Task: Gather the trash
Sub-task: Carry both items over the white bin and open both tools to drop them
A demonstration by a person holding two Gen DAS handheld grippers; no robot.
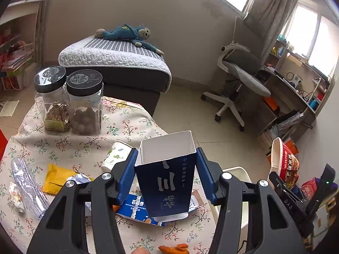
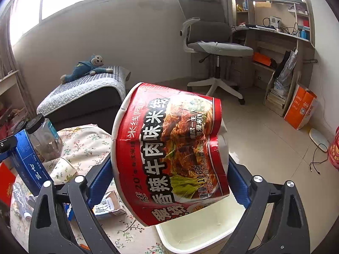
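Observation:
My left gripper point(image 1: 166, 172) is shut on a dark blue open-topped carton point(image 1: 167, 175) and holds it upright above the flowered table point(image 1: 74, 139). My right gripper point(image 2: 169, 173) is shut on a red instant noodle bowl point(image 2: 169, 150), tilted on its side over a white bin point(image 2: 197, 228) beside the table. The bowl also shows at the right of the left wrist view point(image 1: 285, 163). On the table lie a paper cup point(image 1: 115, 155), a yellow wrapper point(image 1: 56, 177), a clear plastic wrapper point(image 1: 27, 188), a blue snack box point(image 1: 137, 209) and orange peel point(image 1: 175, 248).
Two black-lidded jars point(image 1: 70, 101) stand at the table's far side. A sofa with a toy monkey point(image 1: 129, 33) lies beyond. An office chair point(image 1: 239, 78) and a cluttered desk point(image 1: 296, 84) stand to the right. A small milk carton point(image 2: 110, 207) lies on the table.

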